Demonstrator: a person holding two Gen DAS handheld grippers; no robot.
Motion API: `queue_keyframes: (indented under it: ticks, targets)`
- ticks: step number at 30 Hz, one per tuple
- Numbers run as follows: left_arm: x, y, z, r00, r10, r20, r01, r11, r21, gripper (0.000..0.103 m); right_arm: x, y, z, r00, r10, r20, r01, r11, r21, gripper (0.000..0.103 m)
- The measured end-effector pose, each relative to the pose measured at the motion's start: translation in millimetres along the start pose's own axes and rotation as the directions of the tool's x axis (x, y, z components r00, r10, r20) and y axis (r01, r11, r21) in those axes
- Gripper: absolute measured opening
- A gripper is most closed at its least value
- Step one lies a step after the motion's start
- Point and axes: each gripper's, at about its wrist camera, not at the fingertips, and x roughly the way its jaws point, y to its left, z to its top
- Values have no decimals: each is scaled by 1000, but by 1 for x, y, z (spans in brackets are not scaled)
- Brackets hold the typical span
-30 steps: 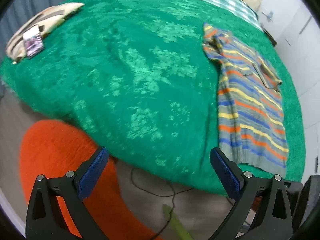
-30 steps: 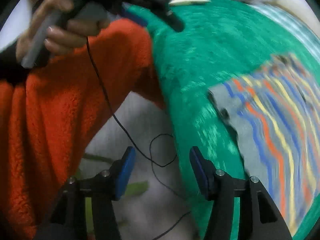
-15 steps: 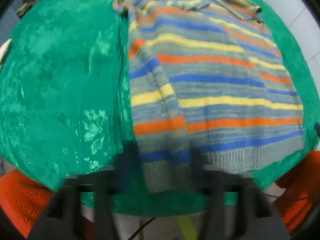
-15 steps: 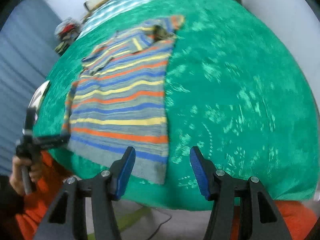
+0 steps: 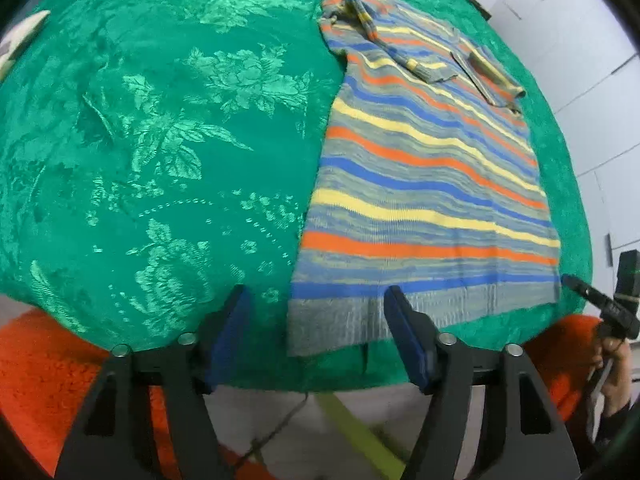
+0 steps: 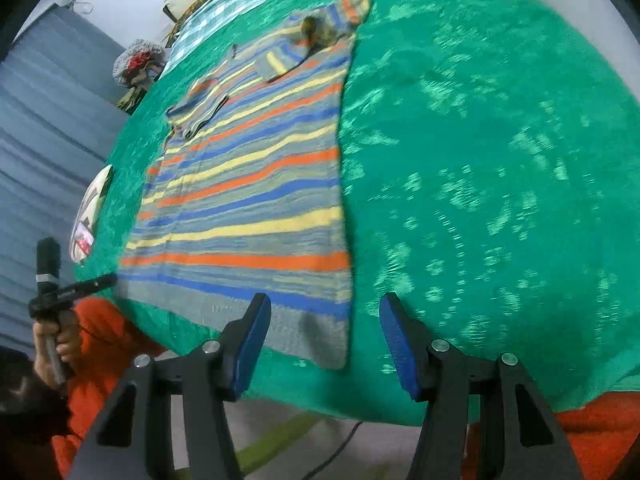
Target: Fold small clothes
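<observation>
A striped sweater point(image 5: 424, 184) lies flat on the green bedspread point(image 5: 160, 140) of a bed, its grey hem at the near edge and its sleeves folded in across the chest at the far end. The left claw point(image 5: 316, 336) hangs over the hem's left corner, towards 6 o'clock in its view; its jaws have just been opening and stand apart, gripping nothing. The right claw point(image 6: 324, 340) hangs half open and empty over the hem's right corner, also towards 6 o'clock in its own view.

Fuzzy orange sleeves point(image 6: 108, 320) — black, blue-padded tools point(image 5: 316, 336)
</observation>
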Motion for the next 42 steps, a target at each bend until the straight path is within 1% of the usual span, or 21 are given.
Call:
queue_keyframes:
  ticks: [1,2,3,4,6,9,11,15,18,22,26,31,32,33,34,35,36,37,39,40,42]
  targets:
    - [2,-2,-2,1000,5,-5,-5,1000,4,58,4,2,-1,1000,6,-11,-6,1000,-4,57]
    - [8,-2,-4,1000,1,-16,-1,1000,12,41,12,5,-1,999,21,-24,-22,1000,-7,53]
    - [14,-4,-2,1000,-2,-31,3,1000,17,3,18,7,-2,999,37,-36,-37,999,-12,45]
    - [20,-6,0,998,-9,-54,10,1000,24,4,26,12,-1,997,51,-57,-53,998,-30,4]
    - [18,-12,3,999,27,-39,-26,999,42,3,27,19,-2,997,20,-73,-24,998,-59,6]
    - [-3,-7,-4,998,55,-1,-55,997,57,3,-2,25,-3,997,-61,-44,56,994,-95,5]
    - [3,-2,-6,998,58,-24,-57,997,60,3,-10,19,-3,995,-90,-42,86,993,-79,5]
    - [26,-11,-8,990,135,-39,-131,987,91,2,21,12,-4,982,-148,-114,141,988,-67,5]
    - [23,-14,-11,988,152,-21,-149,984,97,2,29,15,-5,979,-174,-107,167,984,-67,5]
    - [30,-5,-19,989,145,-17,-144,988,58,3,34,16,-7,980,-176,-93,172,984,-51,5]
    - [34,-12,-19,981,193,-4,-192,978,81,4,43,20,-6,973,-215,-86,210,975,-68,5]
    - [40,-26,-18,972,235,15,-235,967,101,11,44,22,-7,966,-250,-66,243,966,-90,5]
    - [42,-32,-17,968,251,20,-252,961,118,16,43,27,-7,965,-256,-65,248,963,-109,12]
    - [41,-37,-19,959,281,22,-281,949,139,32,42,28,-7,965,-255,-68,246,962,-117,15]
    - [40,-41,-20,949,315,22,-314,937,152,63,39,31,-7,963,-256,-82,244,961,-131,28]
    - [38,-43,-22,930,368,18,-366,917,160,80,35,33,-8,957,-268,-112,249,956,-156,44]
    - [34,-42,-24,914,405,18,-403,901,160,96,30,34,-9,949,-285,-134,259,949,-181,50]
    - [28,-40,-27,906,422,23,-420,894,158,94,21,36,-10,937,-316,-151,281,935,-216,55]
    - [5,-28,-32,907,419,39,-420,899,121,94,-2,35,-7,907,-395,-145,340,891,-301,55]
    - [-8,-20,-34,907,418,55,-421,903,83,94,-19,36,2,880,-462,-107,400,844,-357,55]
    - [-32,-9,-27,908,410,91,-408,912,-35,94,-40,47,30,847,-531,6,481,762,-433,55]
